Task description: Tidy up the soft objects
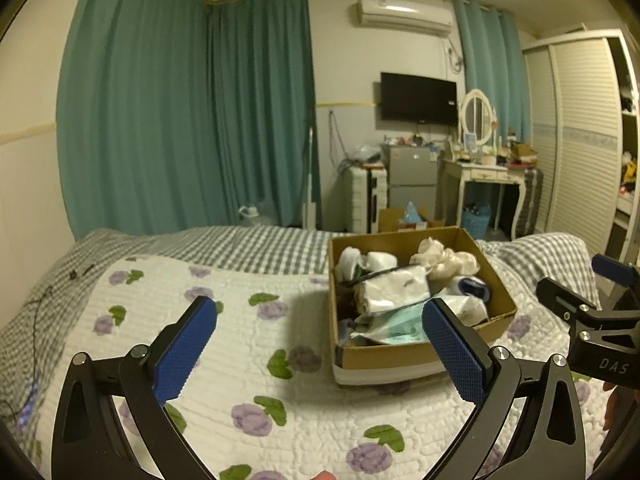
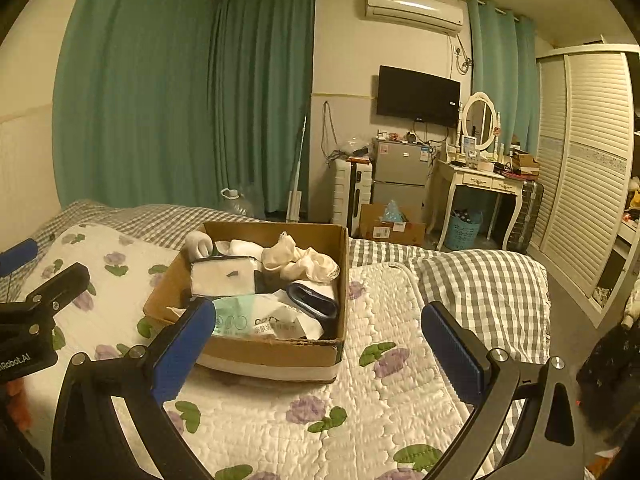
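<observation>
A: Where are the soft things?

B: In one cardboard box (image 2: 276,354) on the quilted floral bedspread (image 2: 380,408): a cream crumpled cloth (image 2: 298,260), a white folded pad (image 2: 222,278), a green-and-white plastic pack (image 2: 256,320), a navy-edged sock (image 2: 314,300).

A: And the grippers?

B: Two, both spread wide and empty. The left gripper (image 1: 316,344) hovers before the box, its right blue textured pad (image 1: 450,354) overlapping the box's near corner. The right gripper (image 2: 318,350) hangs over the box's front wall.

A: Around it?

B: Grey checked bedding (image 2: 480,280), teal curtains (image 2: 168,92), one wall television (image 2: 418,95).
</observation>
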Demonstrator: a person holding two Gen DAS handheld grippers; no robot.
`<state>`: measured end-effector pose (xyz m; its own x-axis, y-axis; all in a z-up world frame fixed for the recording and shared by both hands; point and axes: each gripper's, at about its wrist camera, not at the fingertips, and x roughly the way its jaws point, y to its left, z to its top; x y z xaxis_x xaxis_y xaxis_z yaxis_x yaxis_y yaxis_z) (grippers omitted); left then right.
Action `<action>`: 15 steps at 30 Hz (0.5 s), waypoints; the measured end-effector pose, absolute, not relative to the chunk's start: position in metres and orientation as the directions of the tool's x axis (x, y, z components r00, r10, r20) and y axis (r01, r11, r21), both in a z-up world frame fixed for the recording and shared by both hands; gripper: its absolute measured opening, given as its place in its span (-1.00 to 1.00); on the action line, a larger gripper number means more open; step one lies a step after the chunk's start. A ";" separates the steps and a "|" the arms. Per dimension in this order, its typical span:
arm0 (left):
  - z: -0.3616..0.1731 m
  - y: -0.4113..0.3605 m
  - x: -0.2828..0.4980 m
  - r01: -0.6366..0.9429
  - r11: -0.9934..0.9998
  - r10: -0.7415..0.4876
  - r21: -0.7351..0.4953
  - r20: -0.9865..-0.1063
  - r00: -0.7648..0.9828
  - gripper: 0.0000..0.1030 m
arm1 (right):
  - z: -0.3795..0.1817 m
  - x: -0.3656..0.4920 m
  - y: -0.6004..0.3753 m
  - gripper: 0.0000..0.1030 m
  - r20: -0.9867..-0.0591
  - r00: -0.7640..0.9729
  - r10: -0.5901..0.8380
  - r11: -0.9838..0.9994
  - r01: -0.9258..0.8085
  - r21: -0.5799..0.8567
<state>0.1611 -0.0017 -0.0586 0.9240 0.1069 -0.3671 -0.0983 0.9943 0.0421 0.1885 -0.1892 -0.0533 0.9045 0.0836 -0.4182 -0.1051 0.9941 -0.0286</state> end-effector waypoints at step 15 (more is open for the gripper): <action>-0.064 0.002 0.165 -0.082 0.996 0.090 0.037 -0.398 0.913 1.00 | -0.058 0.189 -0.184 1.00 -0.429 0.901 0.069 0.993 -0.102 -0.055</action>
